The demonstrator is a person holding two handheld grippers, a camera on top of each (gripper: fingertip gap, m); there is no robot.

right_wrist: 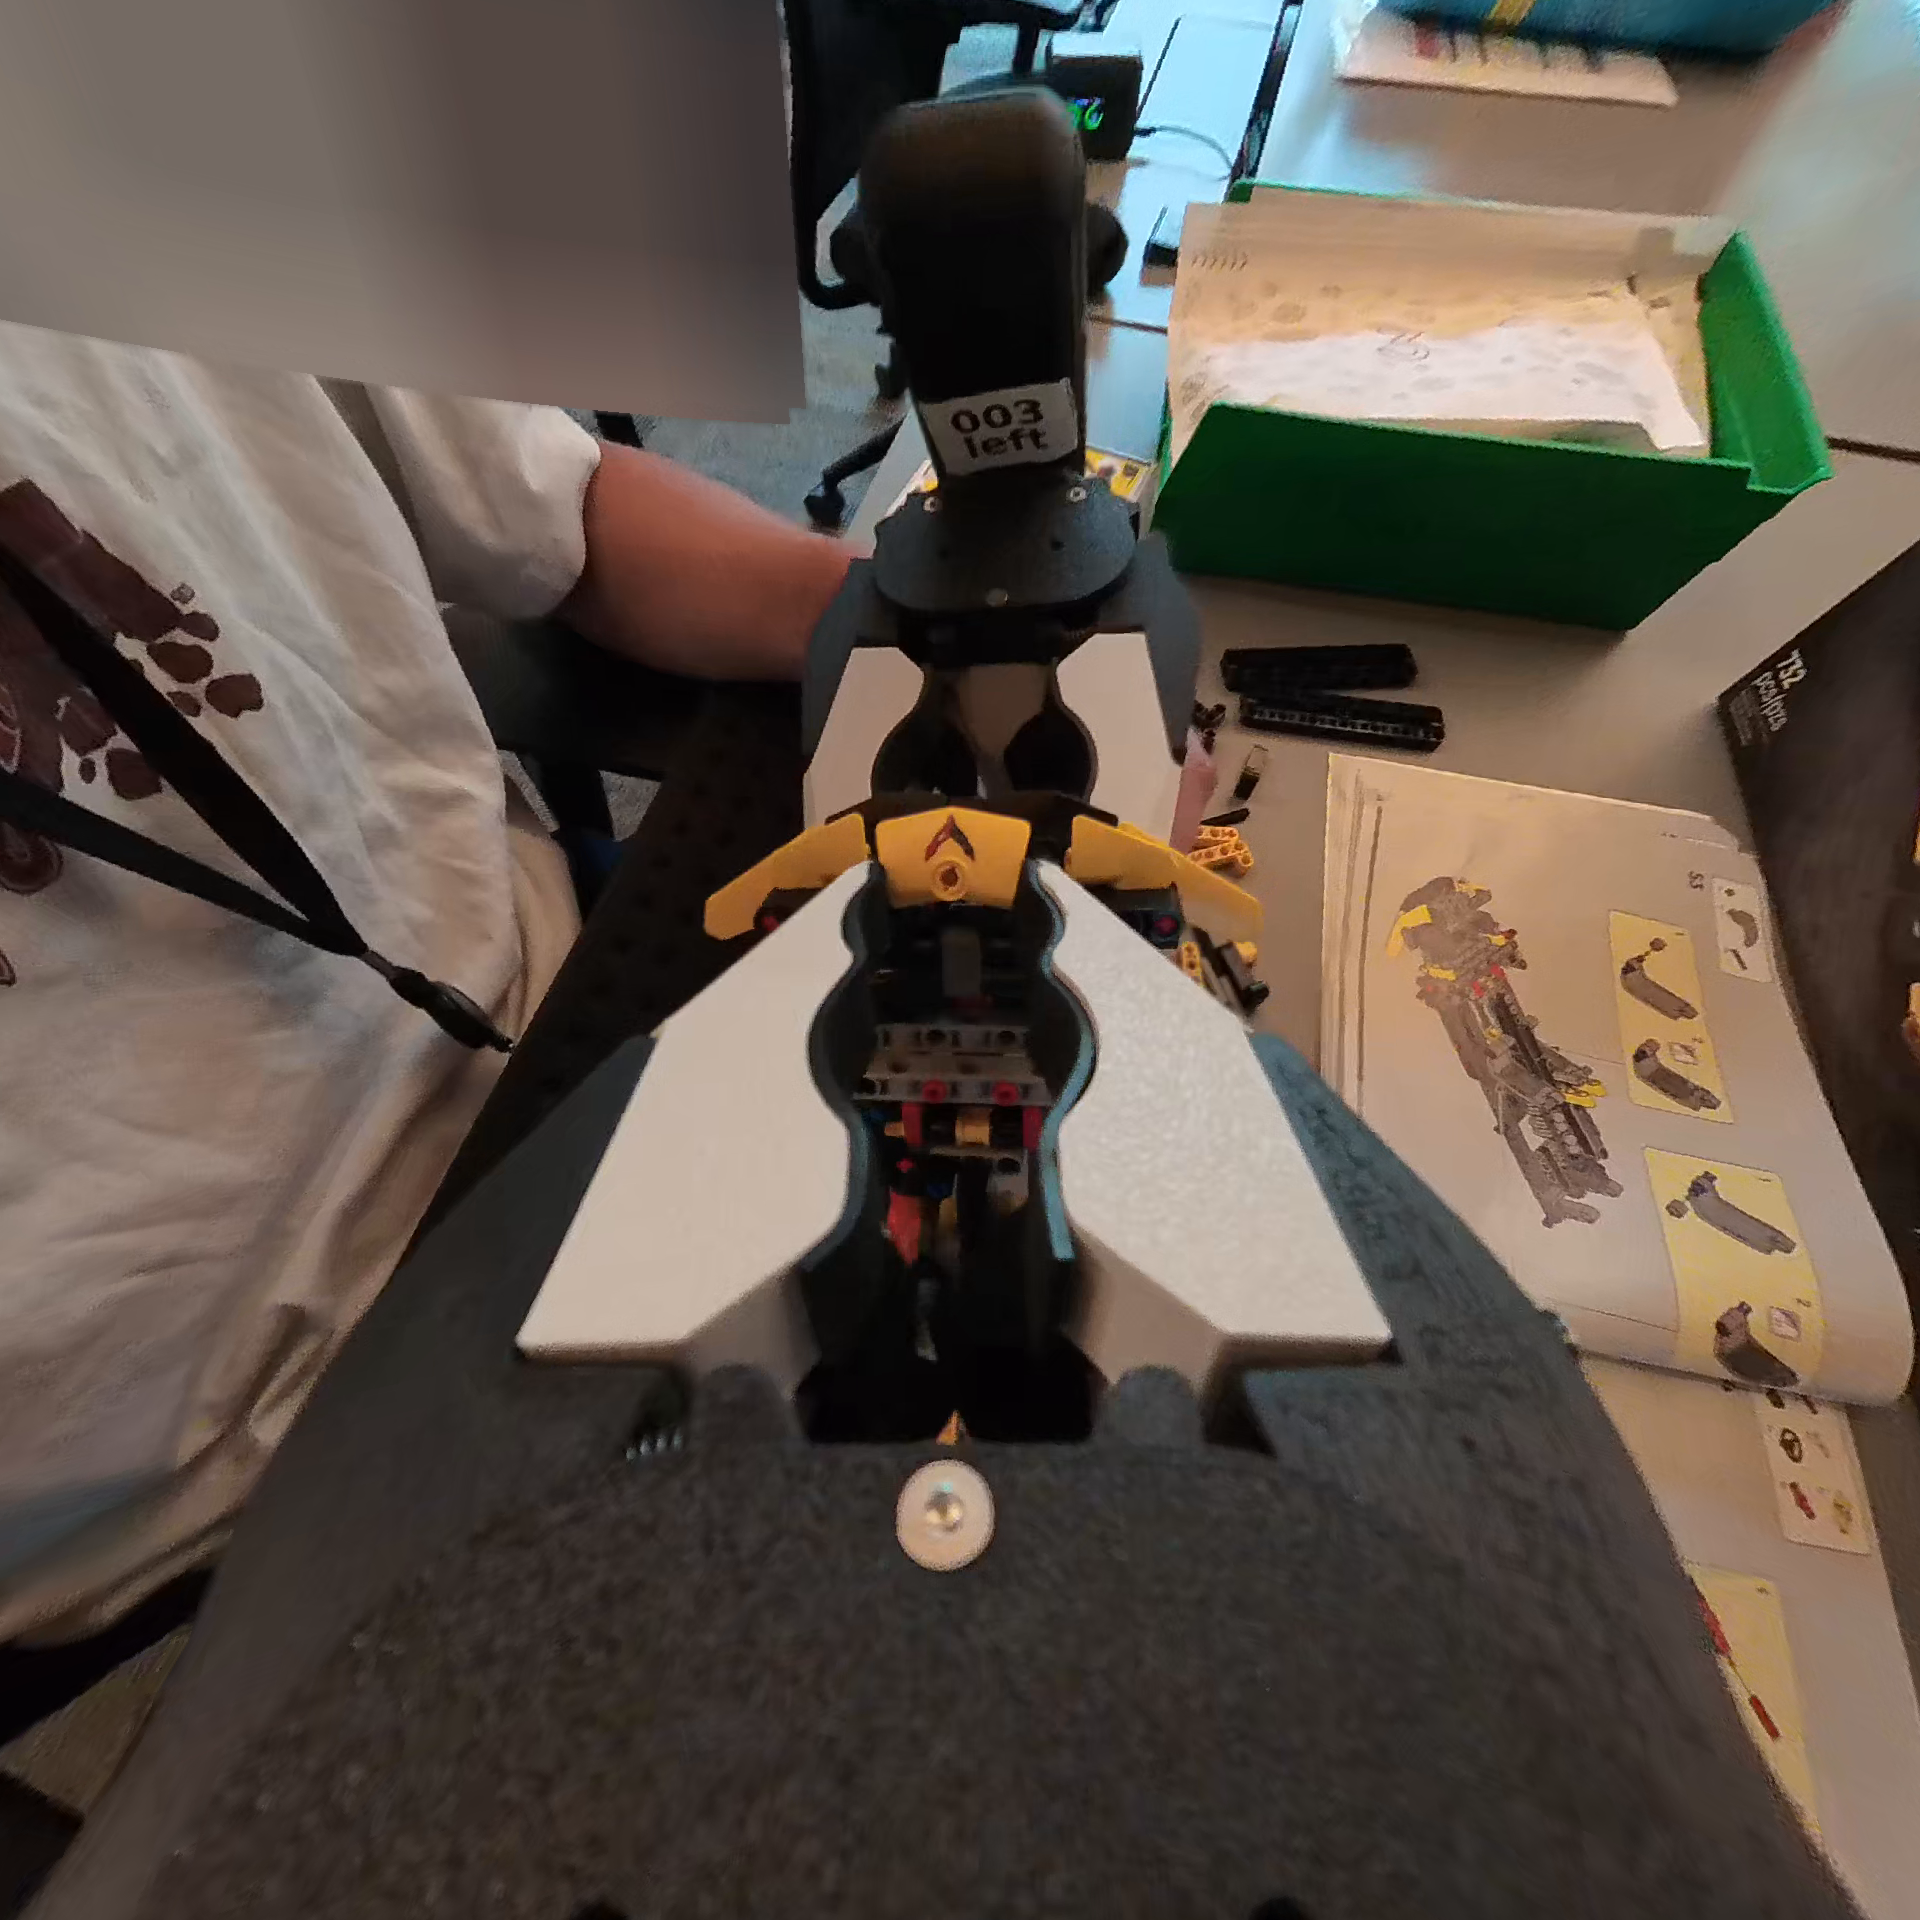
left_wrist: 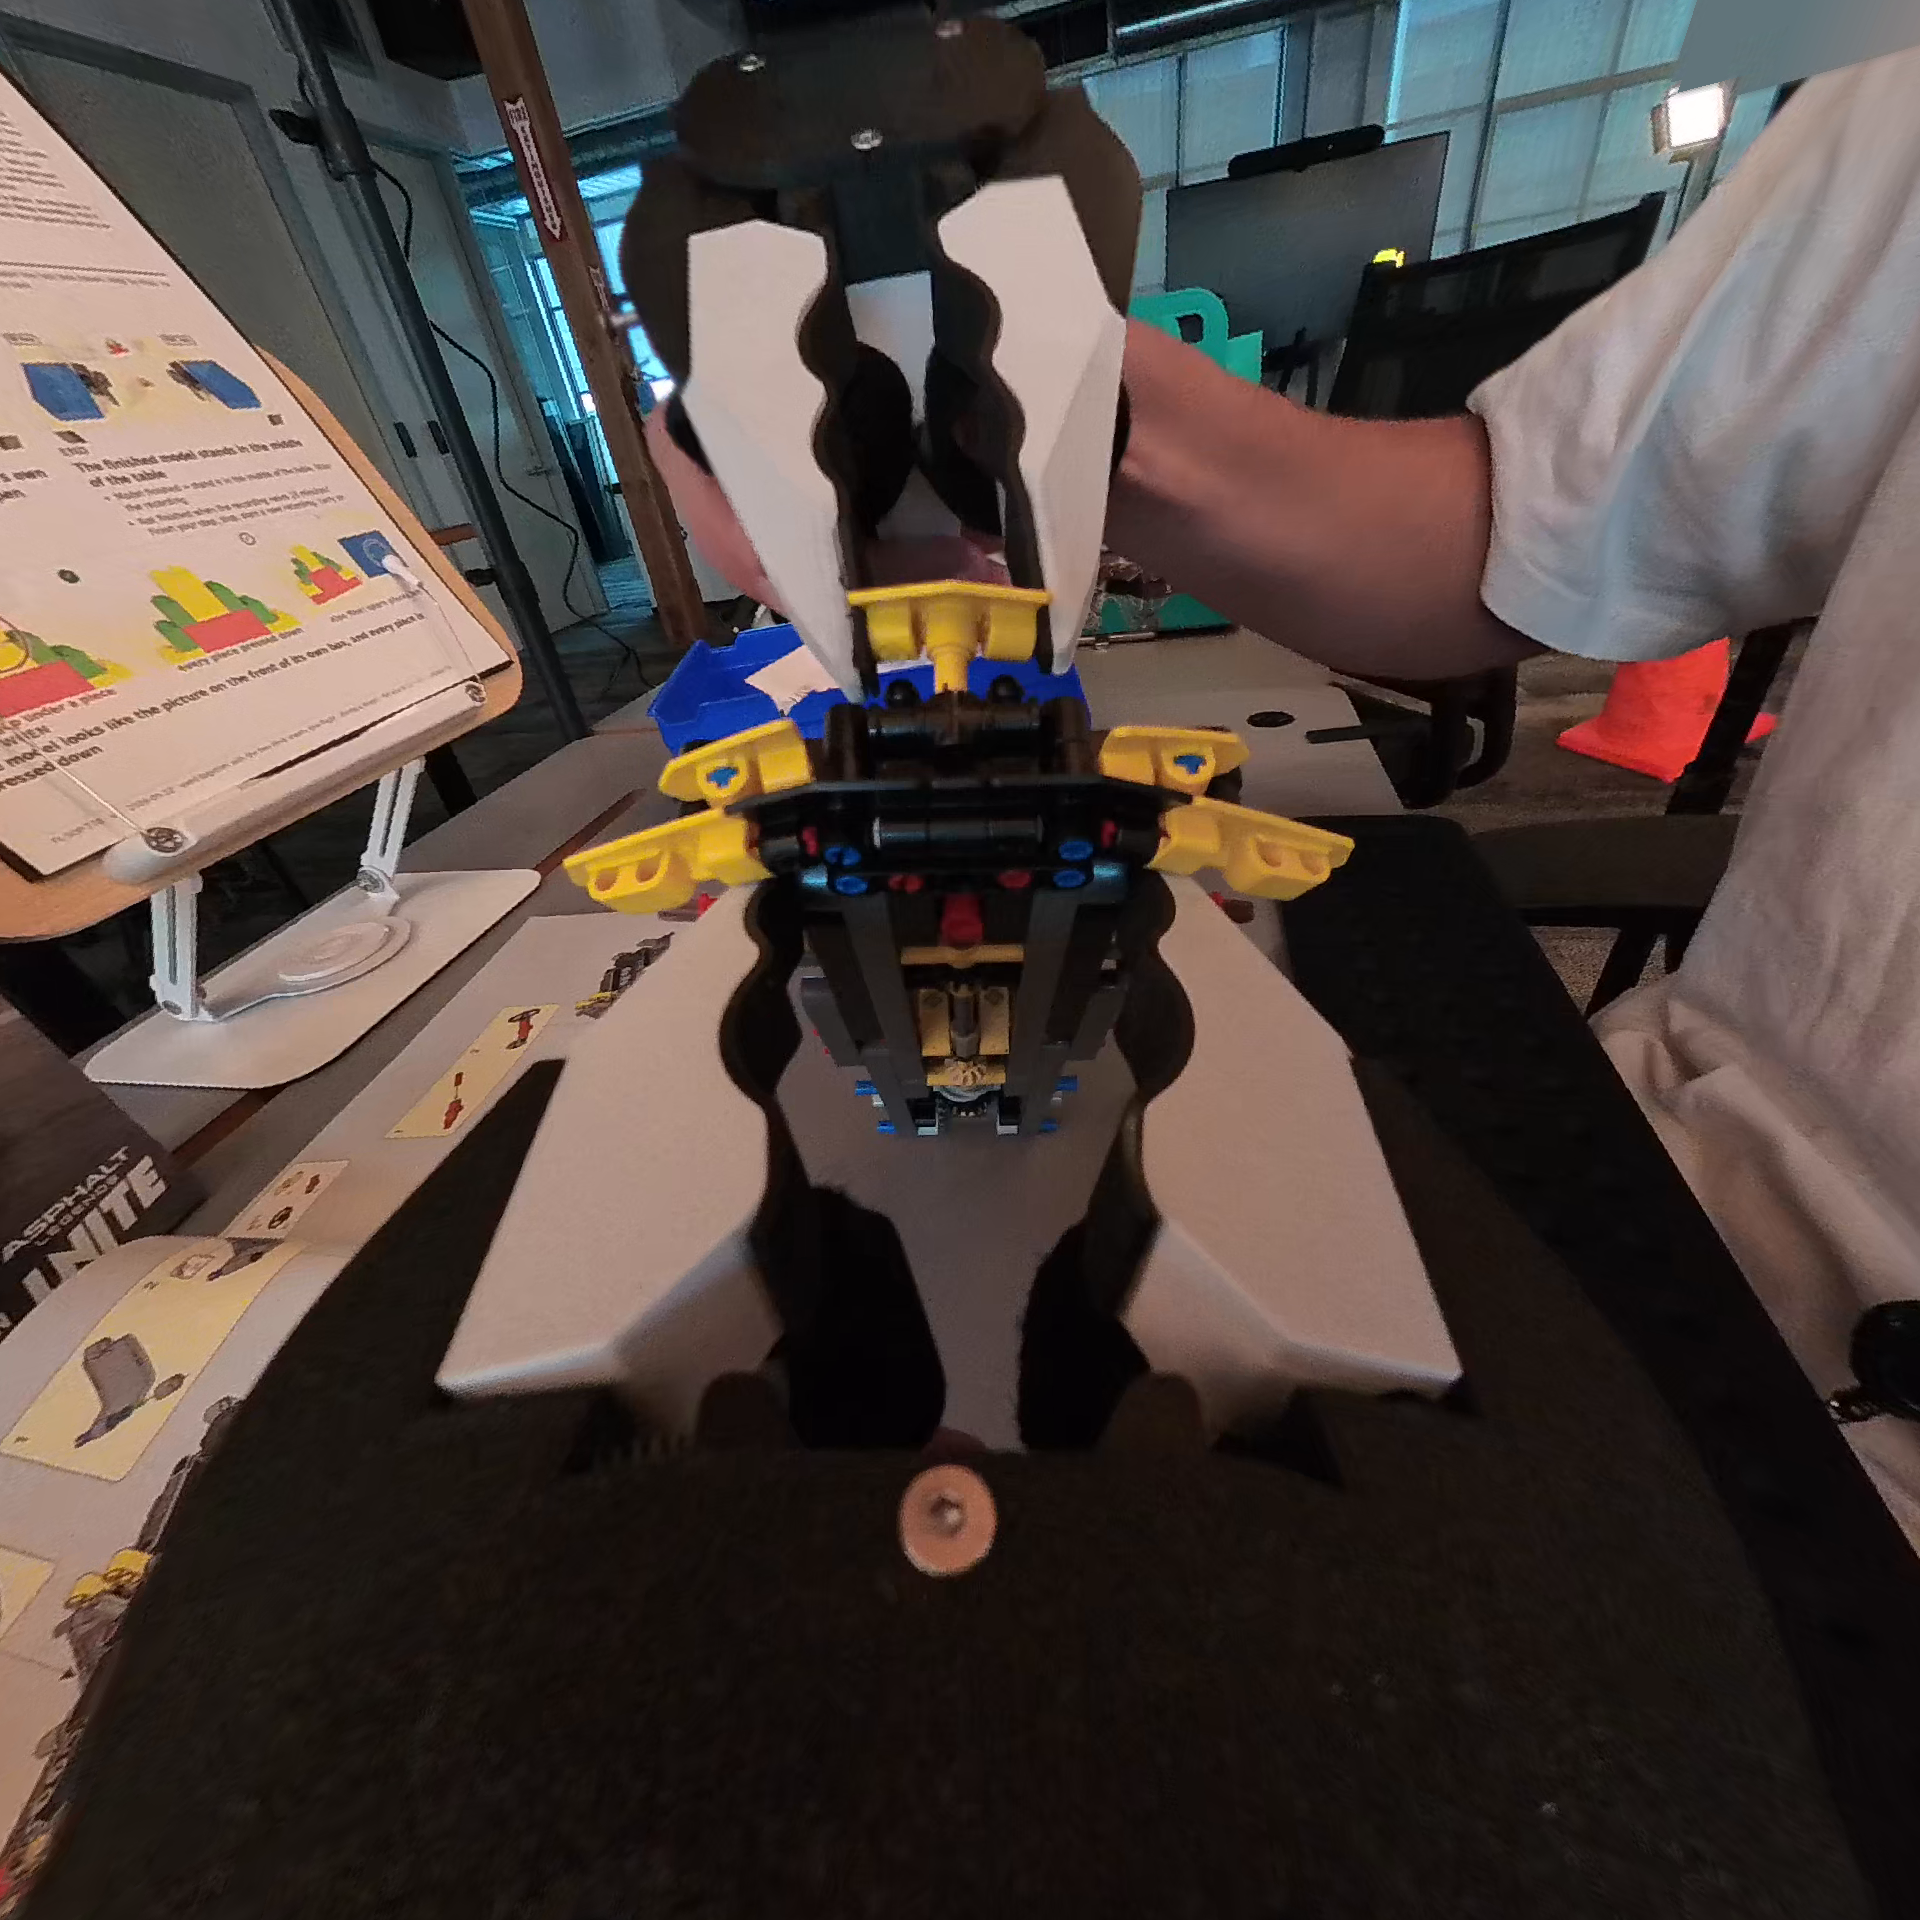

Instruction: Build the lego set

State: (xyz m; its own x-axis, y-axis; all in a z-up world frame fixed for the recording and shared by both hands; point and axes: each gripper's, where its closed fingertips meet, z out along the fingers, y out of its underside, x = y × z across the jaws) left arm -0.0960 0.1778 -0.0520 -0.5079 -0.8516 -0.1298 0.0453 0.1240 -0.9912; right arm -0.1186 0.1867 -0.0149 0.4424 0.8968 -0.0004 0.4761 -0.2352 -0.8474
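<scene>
A: Since both tongs are on it, where's the lego model (left_wrist: 951, 831)?

B: Up off the table, strung between my two tongs, long axis running from one to the other. Left tongs (left_wrist: 956, 914) are clamped on the grey-black chassis end, and the yellow wing pieces flare out just past their tips.

A: And the right?

B: Right tongs (right_wrist: 951, 883) are closed on the opposite end. The chassis lies deep in the gap and the yellow nose cap sits right at the tips. The two pairs face each other, nearly touching across the model.

A: Why hold it from both ends?

B: My guess is to brace it. One end held steady lets the other press or reseat a part, probably that nose piece. Can't tell which part is being seated.

A: Surroundings, left to right of the model?

B: Instruction stand (left_wrist: 208, 540) well left of it, blue bin (left_wrist: 717, 696) just behind it, orange cone (left_wrist: 1652, 707) far right. From the right wrist view: black beams (right_wrist: 1330, 686) near its right, open booklet (right_wrist: 1558, 1039) further right, green box (right_wrist: 1455, 520) beyond.
</scene>
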